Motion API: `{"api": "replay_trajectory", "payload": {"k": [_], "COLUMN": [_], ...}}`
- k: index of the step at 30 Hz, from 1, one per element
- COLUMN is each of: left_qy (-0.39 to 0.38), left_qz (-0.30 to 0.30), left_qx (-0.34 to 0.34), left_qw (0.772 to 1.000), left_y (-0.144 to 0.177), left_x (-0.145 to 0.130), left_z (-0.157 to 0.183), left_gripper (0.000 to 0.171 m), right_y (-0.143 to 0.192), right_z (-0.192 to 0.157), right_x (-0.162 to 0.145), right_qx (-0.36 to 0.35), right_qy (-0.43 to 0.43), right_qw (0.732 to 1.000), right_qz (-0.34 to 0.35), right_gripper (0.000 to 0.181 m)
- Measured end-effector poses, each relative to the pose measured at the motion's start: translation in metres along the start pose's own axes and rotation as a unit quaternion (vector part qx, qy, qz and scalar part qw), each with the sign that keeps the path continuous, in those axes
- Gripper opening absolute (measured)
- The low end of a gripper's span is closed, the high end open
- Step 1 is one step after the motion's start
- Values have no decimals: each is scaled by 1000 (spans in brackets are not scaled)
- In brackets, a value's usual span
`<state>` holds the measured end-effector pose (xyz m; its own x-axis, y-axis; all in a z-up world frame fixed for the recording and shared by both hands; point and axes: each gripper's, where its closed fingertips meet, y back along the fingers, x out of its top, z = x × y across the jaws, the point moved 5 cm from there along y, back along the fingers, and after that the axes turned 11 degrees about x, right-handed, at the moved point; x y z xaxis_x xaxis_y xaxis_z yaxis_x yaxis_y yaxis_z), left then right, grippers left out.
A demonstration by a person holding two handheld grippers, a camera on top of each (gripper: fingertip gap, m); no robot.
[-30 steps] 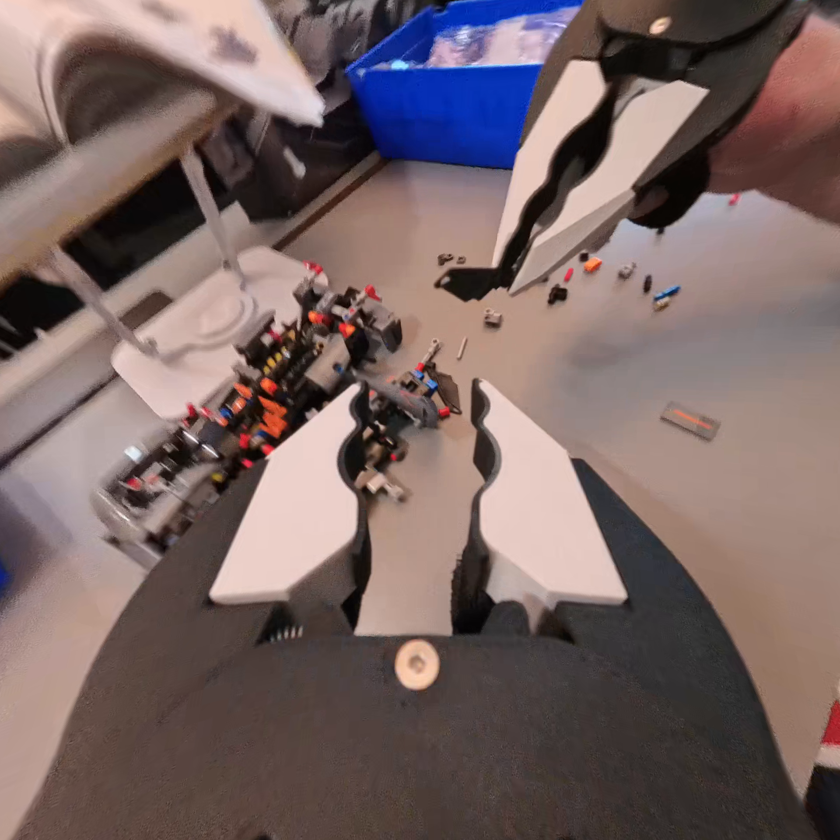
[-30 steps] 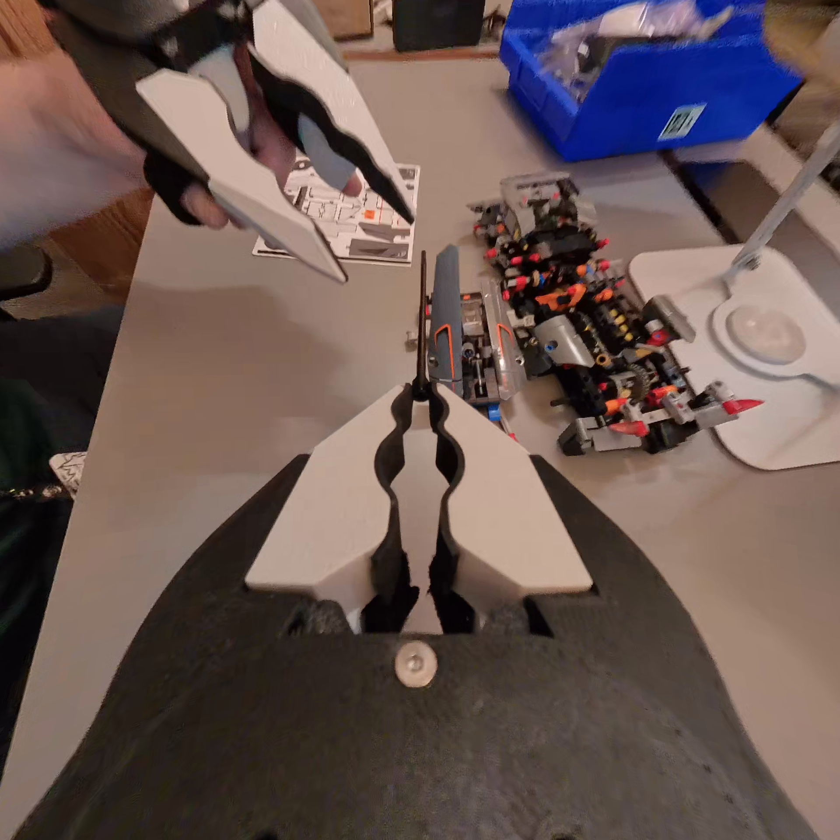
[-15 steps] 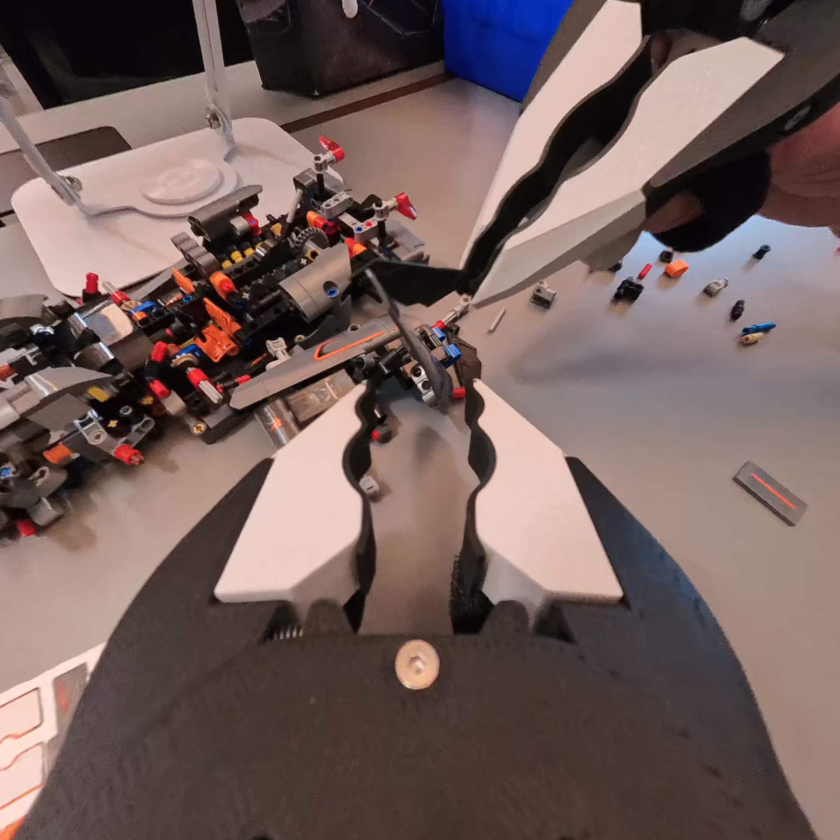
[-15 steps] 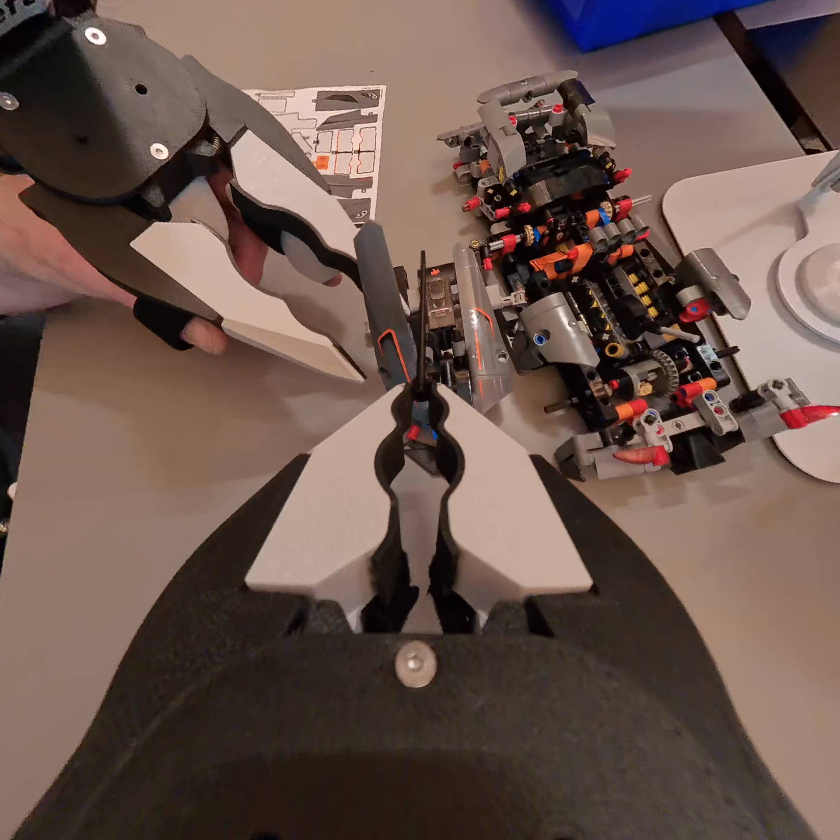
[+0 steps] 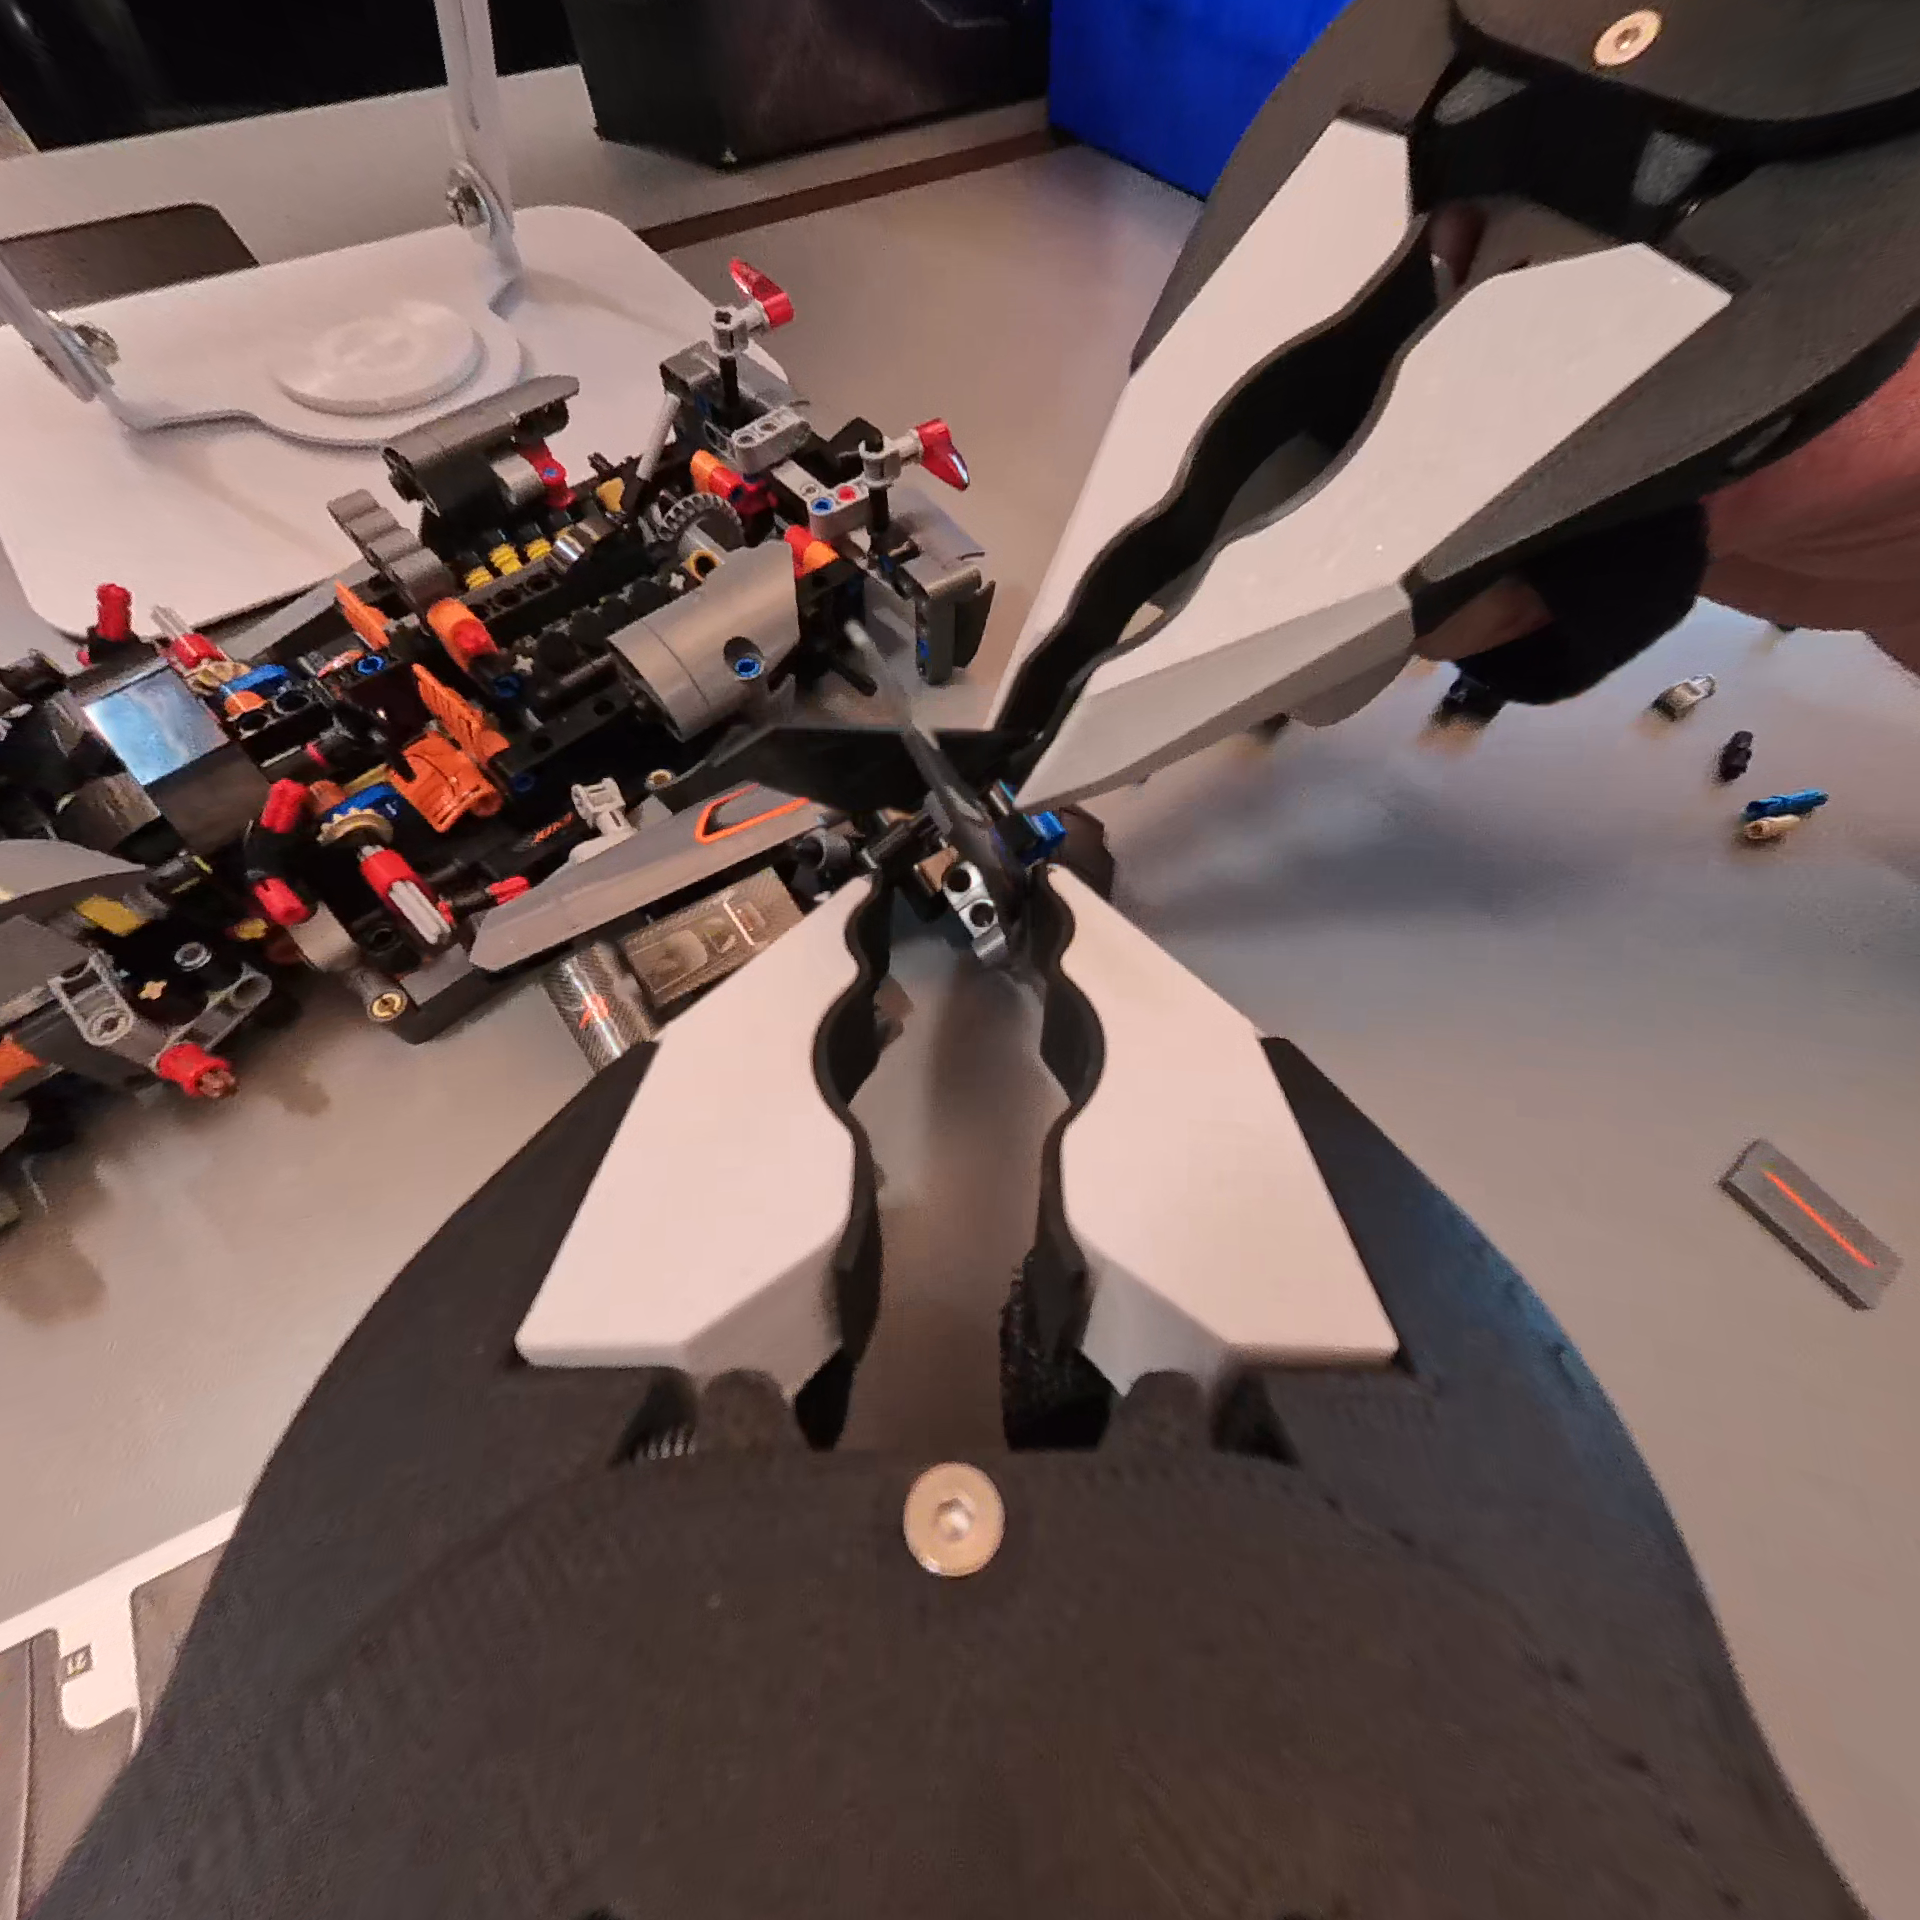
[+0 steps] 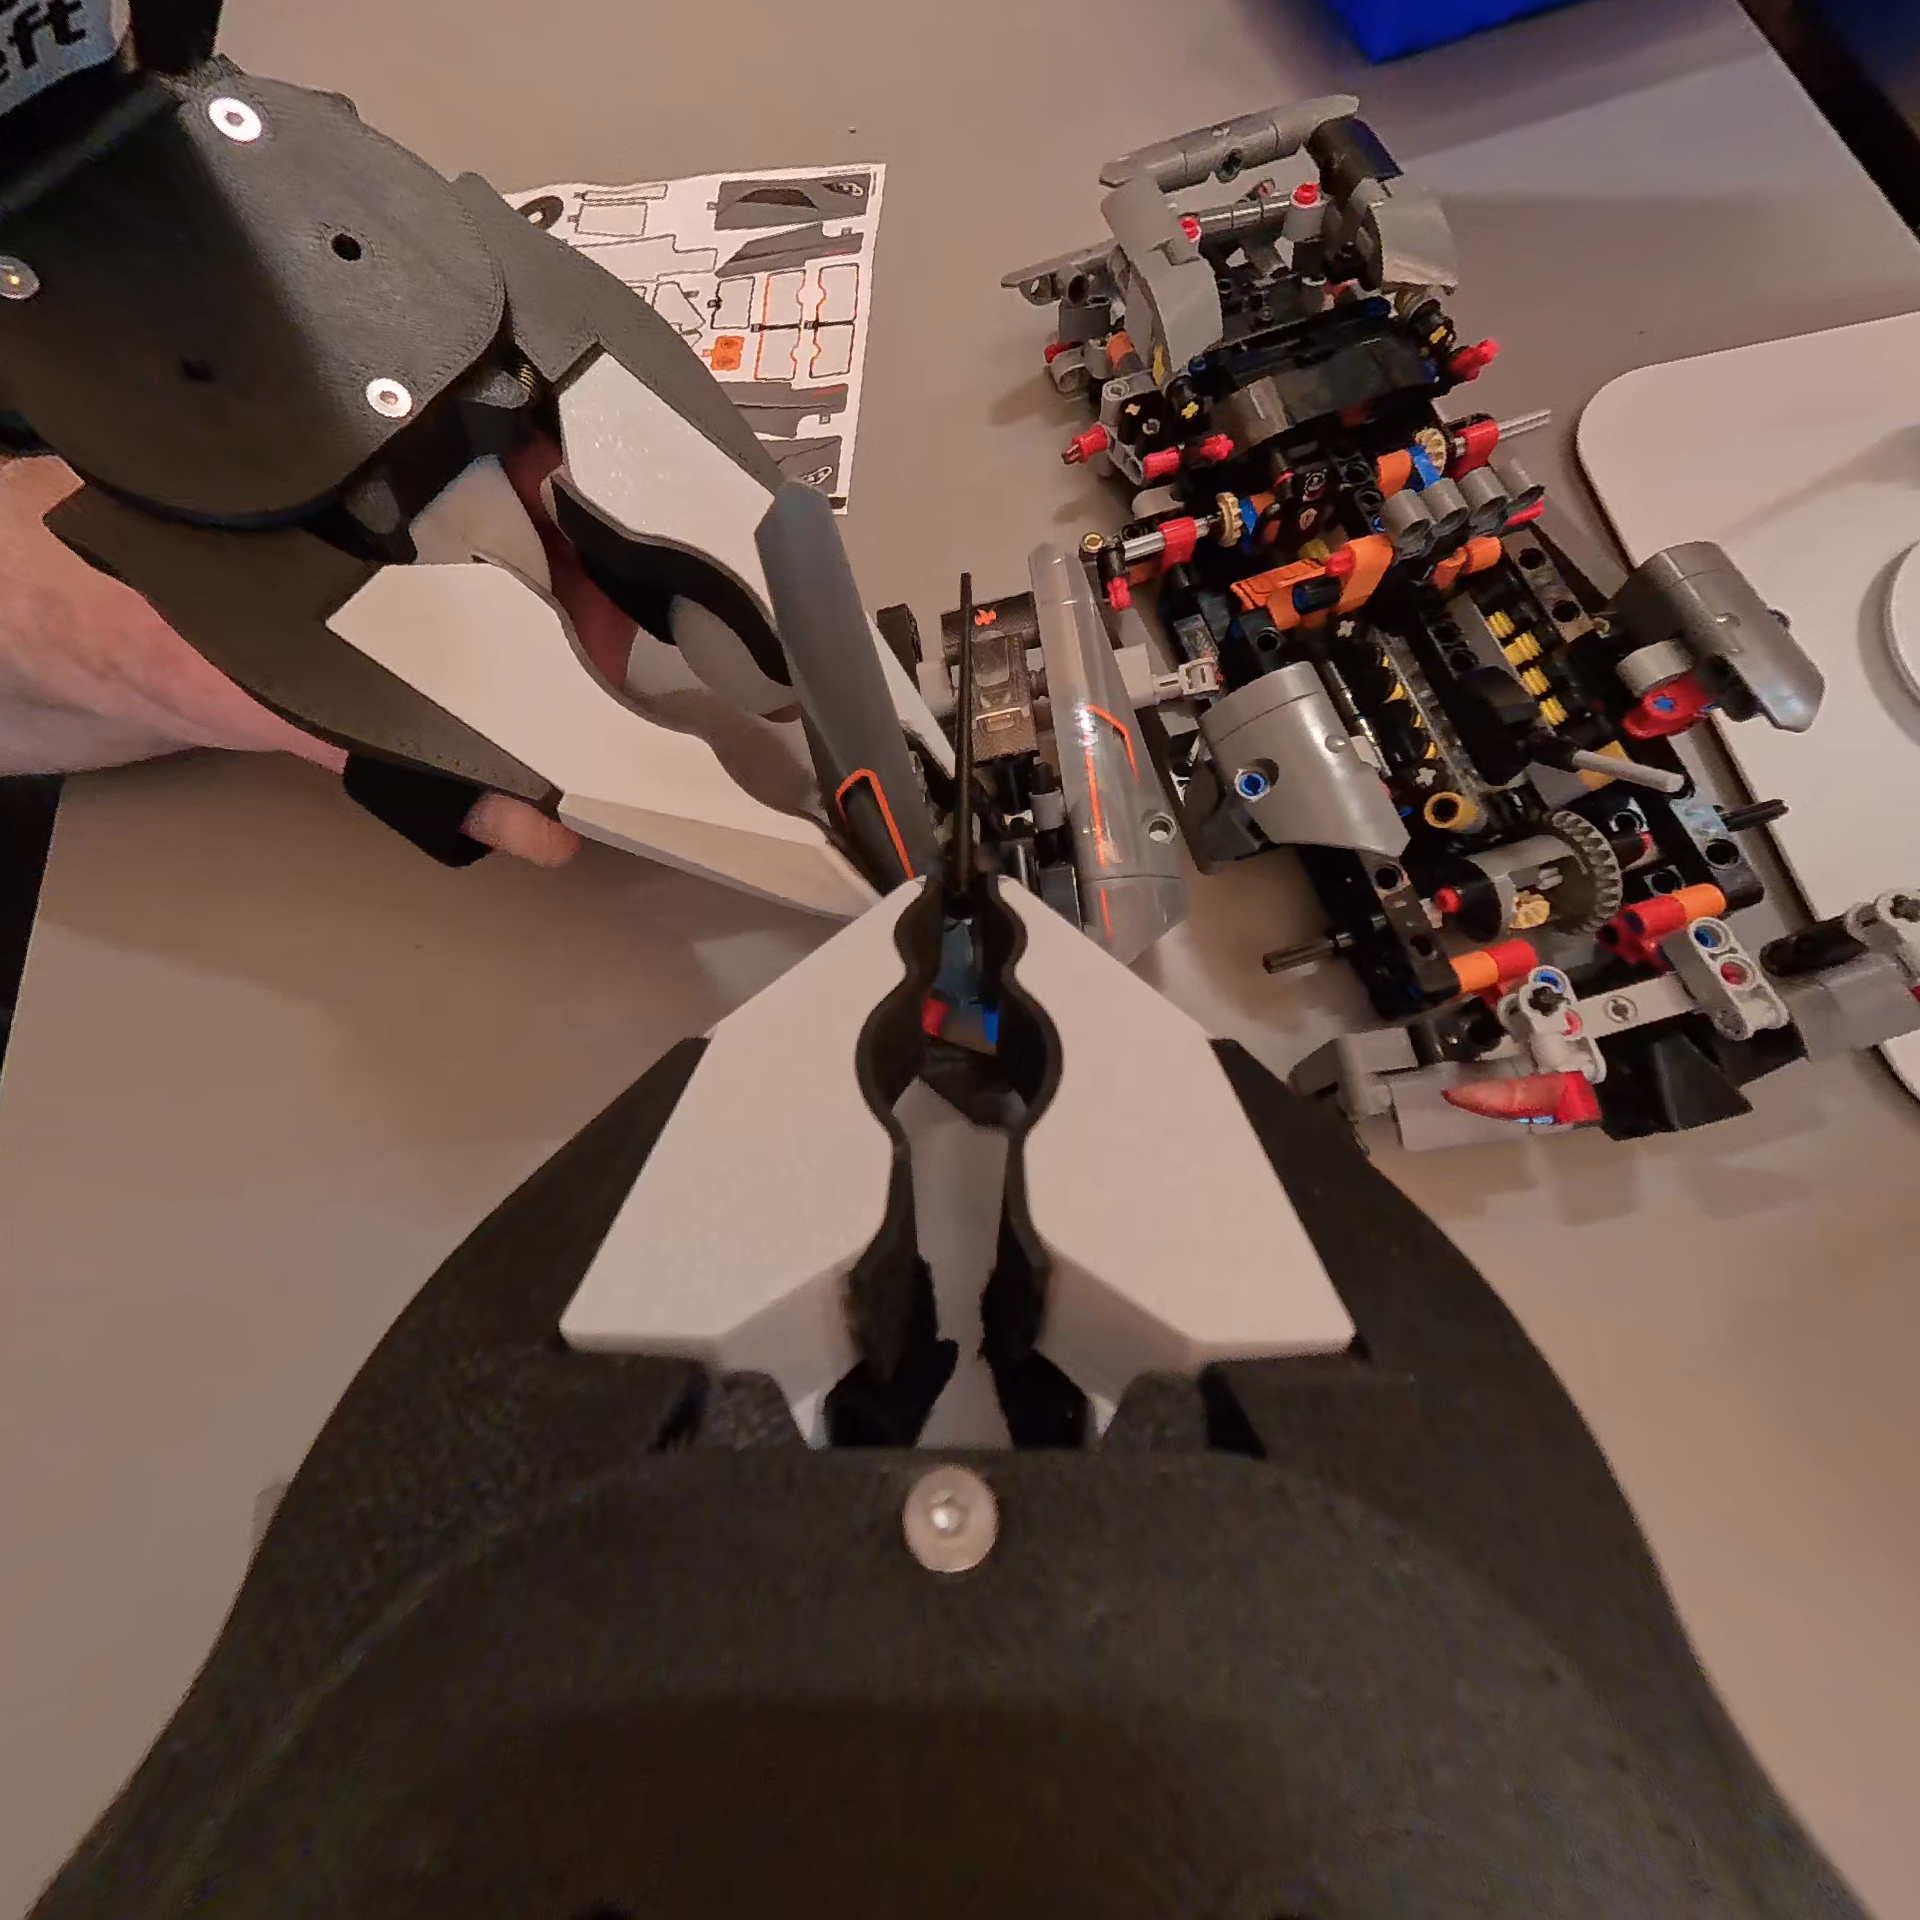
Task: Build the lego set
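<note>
A partly built Lego car chassis (image 5: 582, 623) lies on the grey table; it also shows in the right wrist view (image 6: 1403, 727). Beside it lies a grey sub-assembly with orange-lined panels (image 5: 644, 883), also in the right wrist view (image 6: 1101, 748). My left gripper (image 5: 961, 894) has closed in on the near end of this sub-assembly, with a grey connector between its pads. It shows from the side in the right wrist view (image 6: 821, 707). My right gripper (image 6: 961, 888) is shut on a thin black panel (image 6: 966, 727). It holds this black panel (image 5: 821, 764) just above the sub-assembly, close to my left fingertips.
A white stand base (image 5: 312, 343) sits behind the chassis. A sticker sheet (image 6: 769, 301) lies beyond my left gripper. Small loose parts (image 5: 1777, 810) and a dark tile with an orange line (image 5: 1808, 1221) lie to the right. A blue bin (image 5: 1143, 94) stands at the back. Only a small space, under 4 cm, lies between the two pairs of fingers.
Both grippers came down to the sub-assembly. The right one carried the black panel over it. The left jaws narrowed around its near end.
</note>
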<state>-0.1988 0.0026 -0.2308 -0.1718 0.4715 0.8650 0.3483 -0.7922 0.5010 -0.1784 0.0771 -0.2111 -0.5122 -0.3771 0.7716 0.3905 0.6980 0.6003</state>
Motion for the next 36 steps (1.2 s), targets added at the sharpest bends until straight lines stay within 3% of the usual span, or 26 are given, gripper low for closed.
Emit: {"api": "replay_trajectory", "payload": {"k": [9,10,21,31,36], "left_qy": [4,-1,-38,-45,-5], "left_qz": [6,13,14,14,2], "left_qx": [-5,-14,7,51,37], "left_qw": [1000,1000,999,998,999], "left_y": [-2,-2,-4,9,8], "left_x": [3,4,5,4,-2], "left_z": [1,3,3,-5,-6], "left_gripper": [18,9,7,22,28], "right_y": [3,3,7,11,11], "right_z": [4,4,7,10,12], "right_x": [2,3,5,7,4], "right_qx": [-2,-2,-11,-1,3], "right_qy": [10,13,29,21,17], "right_qw": [1000,1000,999,1000,1000], "right_qz": [-8,-7,-17,0,12], "right_gripper": [4,4,5,5,5]}}
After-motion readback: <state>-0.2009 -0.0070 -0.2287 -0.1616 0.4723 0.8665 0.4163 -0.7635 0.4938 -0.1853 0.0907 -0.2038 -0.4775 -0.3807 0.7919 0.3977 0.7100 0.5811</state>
